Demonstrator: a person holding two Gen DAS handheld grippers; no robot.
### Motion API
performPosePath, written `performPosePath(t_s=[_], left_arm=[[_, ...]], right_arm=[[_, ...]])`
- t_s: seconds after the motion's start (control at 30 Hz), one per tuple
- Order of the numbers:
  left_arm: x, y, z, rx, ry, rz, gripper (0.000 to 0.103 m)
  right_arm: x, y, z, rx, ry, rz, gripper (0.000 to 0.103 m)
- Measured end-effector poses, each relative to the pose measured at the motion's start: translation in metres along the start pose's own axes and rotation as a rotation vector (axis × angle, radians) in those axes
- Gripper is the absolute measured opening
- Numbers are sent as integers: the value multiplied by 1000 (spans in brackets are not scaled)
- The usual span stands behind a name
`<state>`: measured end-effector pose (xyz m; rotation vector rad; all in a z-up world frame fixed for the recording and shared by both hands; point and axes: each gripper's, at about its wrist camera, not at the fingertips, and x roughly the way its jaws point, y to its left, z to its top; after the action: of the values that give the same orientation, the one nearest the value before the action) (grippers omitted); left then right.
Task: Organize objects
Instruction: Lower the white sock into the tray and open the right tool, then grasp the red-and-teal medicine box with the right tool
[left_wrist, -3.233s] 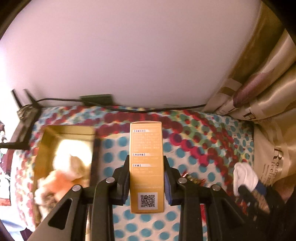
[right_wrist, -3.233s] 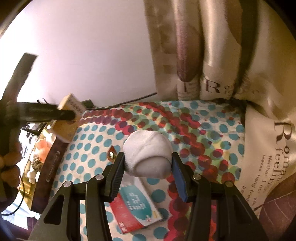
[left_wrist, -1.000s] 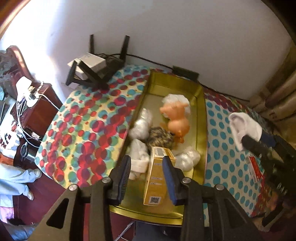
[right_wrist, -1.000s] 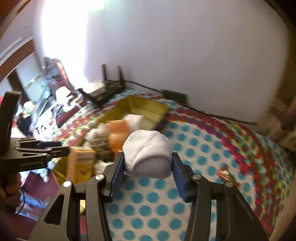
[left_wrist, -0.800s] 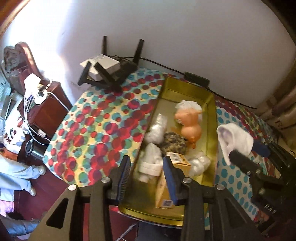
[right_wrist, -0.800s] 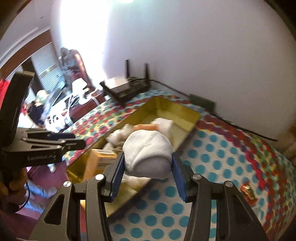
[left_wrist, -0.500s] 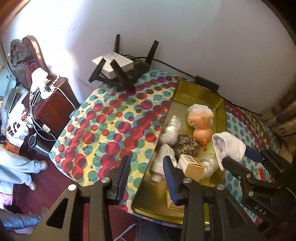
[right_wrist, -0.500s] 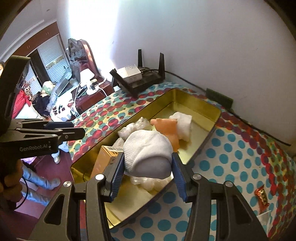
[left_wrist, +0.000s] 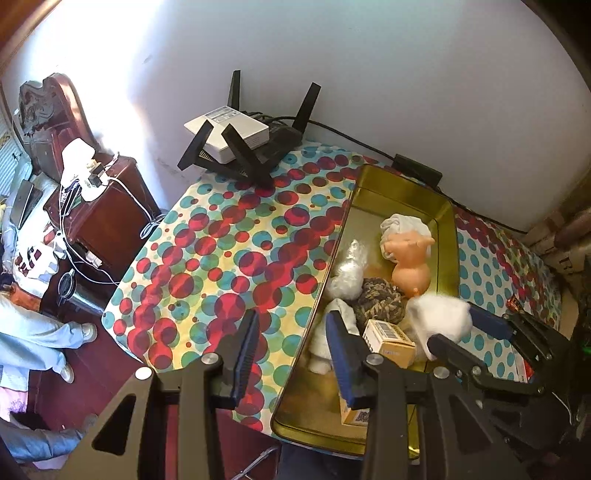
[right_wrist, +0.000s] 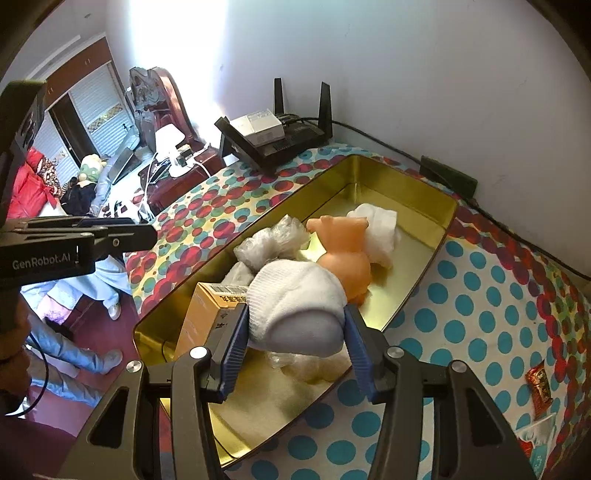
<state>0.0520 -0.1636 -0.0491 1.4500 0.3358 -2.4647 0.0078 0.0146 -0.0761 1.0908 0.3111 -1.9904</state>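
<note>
Clamping a rolled white sock (right_wrist: 295, 302) over the gold tray (right_wrist: 439, 236), the right gripper (right_wrist: 293, 343) hovers; at nine o'clock the left gripper (left_wrist: 291, 350) gapes empty.

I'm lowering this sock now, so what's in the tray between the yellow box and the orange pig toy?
In the left wrist view, a brown yarn ball lies between the yellow box and the orange pig toy; the sock hides it in the right view.

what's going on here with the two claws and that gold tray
A person is tidying loose things into the gold tray. The right claw is shut on a rolled white sock, held above the tray's near end. The left claw is open and empty over the tray's left edge; the orange box stands in the tray beside the pig toy and yarn ball.
</note>
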Motion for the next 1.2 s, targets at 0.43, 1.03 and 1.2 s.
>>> performPosePath(t_s=[0.43,1.03,1.2], left_arm=[[1,-50,26,120,-42,-75,38],[4,-200,8,342,-6,-238,43],[6,-219,0,339,36,-309,54]], right_arm=[[-70,-36,-11,69,-170,-135,101],[-117,-186,-123,195,47,-370,101],[-100,-197,-130,145,103,-325,101]])
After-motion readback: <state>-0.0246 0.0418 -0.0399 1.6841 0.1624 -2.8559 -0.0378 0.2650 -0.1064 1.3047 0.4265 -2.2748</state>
